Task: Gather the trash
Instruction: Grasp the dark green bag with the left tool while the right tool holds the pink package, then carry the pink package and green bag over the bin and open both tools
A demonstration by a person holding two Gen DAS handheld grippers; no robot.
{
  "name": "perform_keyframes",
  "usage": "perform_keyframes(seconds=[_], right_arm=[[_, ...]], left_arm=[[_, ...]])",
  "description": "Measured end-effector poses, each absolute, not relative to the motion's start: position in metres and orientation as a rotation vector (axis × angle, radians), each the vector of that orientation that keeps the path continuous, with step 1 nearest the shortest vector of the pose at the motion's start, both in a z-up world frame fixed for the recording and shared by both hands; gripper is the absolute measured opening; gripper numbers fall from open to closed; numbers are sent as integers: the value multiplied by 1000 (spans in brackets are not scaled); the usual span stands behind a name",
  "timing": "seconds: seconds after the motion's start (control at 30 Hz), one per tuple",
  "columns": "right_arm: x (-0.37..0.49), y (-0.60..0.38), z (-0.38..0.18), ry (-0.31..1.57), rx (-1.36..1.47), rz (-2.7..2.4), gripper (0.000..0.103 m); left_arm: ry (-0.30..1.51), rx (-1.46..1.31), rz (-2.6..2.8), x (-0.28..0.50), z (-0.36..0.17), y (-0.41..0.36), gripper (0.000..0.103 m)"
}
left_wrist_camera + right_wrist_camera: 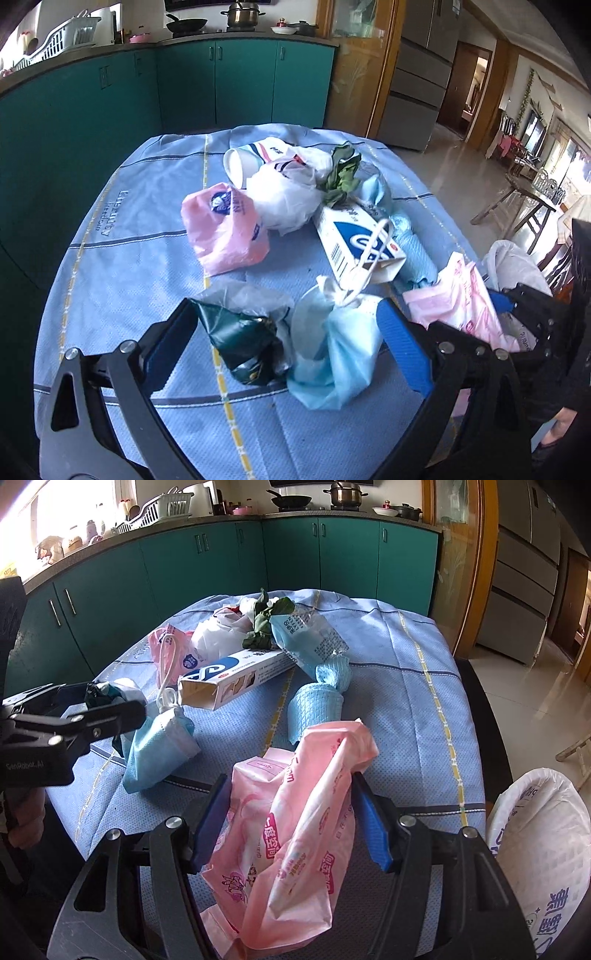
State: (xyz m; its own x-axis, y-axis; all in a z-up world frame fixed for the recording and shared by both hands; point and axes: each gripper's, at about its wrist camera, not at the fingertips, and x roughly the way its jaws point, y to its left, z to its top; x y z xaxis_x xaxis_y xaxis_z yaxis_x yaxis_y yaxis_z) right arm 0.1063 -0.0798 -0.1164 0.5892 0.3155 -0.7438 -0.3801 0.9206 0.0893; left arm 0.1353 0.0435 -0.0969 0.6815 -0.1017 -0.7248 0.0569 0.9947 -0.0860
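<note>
We see a kitchen with teal cabinets (229,565) along the far wall under a grey counter (332,517). On it stand a pan (290,500), a steel pot (345,493), a kettle (201,496) and a white dish rack (159,509). Bright light floods in at far left. To the right rise a wooden glass door (458,554) and a grey fridge (524,572). The floor (535,709) is pale glossy tile. Our table wears a blue cloth (399,686). Far right, a wooden table (524,199) stands by windows.
</note>
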Motion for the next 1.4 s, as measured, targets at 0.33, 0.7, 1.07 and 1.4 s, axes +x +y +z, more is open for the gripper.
perform_keyframes(seconds=[0.33,0.7,1.07,1.4], right_arm=[[106,-78,-118,852,-80,408,65],[104,-78,-116,843,-72,406,65],[99,-83,-102,794,-69,399,63],[89,-98,-80,719,-22,406,63]], left_arm=[[801,-34,-83,131,-95,49,42],[730,-45,-23,105,-75,68,38],[653,-82,32,86,-46,93,38],[618,-123,3,72,-30,96,38]])
